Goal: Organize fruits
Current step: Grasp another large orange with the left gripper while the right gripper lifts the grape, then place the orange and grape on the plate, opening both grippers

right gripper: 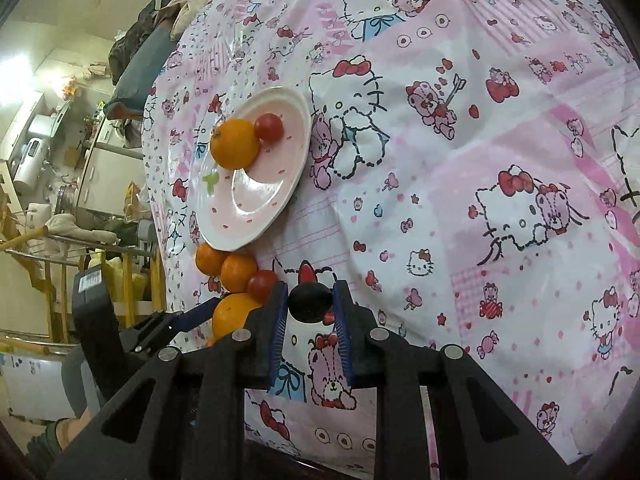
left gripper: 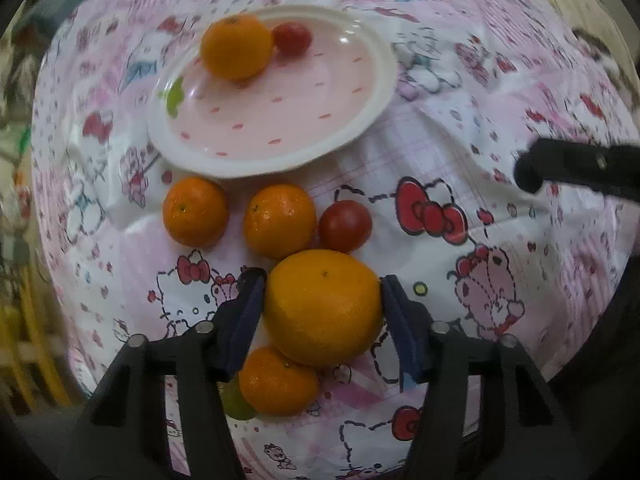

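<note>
I count six oranges, two on the plate (left gripper: 276, 152) side... no: one orange (left gripper: 236, 46) and one tomato (left gripper: 292, 38) lie on it, at 12 o'clock. My left hand-held gripper (left gripper: 322, 308) grasps the big orange (left gripper: 322, 306); three small oranges (left gripper: 279, 220) and a second tomato (left gripper: 345, 226) lie around on the desk (left gripper: 500, 128), with a green fruit (left gripper: 236, 400) half hidden. My right hand-held gripper (right gripper: 310, 304) is clenched on a dark fruit (right gripper: 310, 303).

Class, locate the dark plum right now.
In the right wrist view, the dark plum sits between the right tongs, low centre, just right of the loose tomato below the plate.

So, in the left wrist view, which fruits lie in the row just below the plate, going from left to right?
Small orange → second small orange → red tomato. This row lies on the cloth, between the plate and the big orange that sits between the left gripper's fingers.
</note>
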{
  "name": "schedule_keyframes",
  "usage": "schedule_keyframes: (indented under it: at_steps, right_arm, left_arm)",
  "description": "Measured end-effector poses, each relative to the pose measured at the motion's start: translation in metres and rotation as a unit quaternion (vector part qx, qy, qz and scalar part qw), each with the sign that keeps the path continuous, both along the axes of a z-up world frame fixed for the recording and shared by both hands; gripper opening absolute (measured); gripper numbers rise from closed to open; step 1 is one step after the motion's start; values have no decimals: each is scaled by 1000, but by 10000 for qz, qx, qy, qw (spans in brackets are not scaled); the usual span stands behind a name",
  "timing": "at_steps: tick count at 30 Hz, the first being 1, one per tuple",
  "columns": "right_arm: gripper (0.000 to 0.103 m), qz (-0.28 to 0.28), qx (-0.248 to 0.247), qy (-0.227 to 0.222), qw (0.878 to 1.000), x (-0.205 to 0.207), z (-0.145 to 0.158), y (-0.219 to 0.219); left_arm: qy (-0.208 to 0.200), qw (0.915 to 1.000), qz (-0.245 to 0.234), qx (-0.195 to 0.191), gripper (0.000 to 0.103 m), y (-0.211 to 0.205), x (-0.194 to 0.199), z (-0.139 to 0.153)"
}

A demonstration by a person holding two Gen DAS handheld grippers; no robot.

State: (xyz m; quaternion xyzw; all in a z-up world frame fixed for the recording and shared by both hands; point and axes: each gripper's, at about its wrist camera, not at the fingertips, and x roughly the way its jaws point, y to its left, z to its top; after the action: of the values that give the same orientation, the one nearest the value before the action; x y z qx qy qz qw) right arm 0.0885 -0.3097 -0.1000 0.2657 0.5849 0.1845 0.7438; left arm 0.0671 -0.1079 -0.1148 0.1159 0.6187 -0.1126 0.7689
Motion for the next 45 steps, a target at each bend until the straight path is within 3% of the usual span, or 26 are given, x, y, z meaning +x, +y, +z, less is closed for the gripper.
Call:
schedule_keyframes:
  at_steps: [11, 23, 28, 34, 45]
  right_arm:
    - [24, 151, -92, -101, 9998, 5, 3, 13]
    - [24, 231, -70, -313, 9992, 6, 13, 21]
    - [24, 217, -11, -539, 9983, 6, 24, 22]
    - [24, 77, 84, -898, 9959, 12, 43, 19]
    - [24, 202, 266, -1224, 9919, 42, 61, 26]
  left_arm:
    - [-176, 9983, 100, -552, 52, 21, -10, 30]
    - [-785, 9902, 564, -1005, 52, 52, 6, 59]
    - [-979, 9866, 871, -969, 52, 69, 16, 69]
    - [-838, 9836, 1313, -904, 52, 91, 40, 69]
    - [-1039, 9810, 1367, -902, 52, 97, 74, 77]
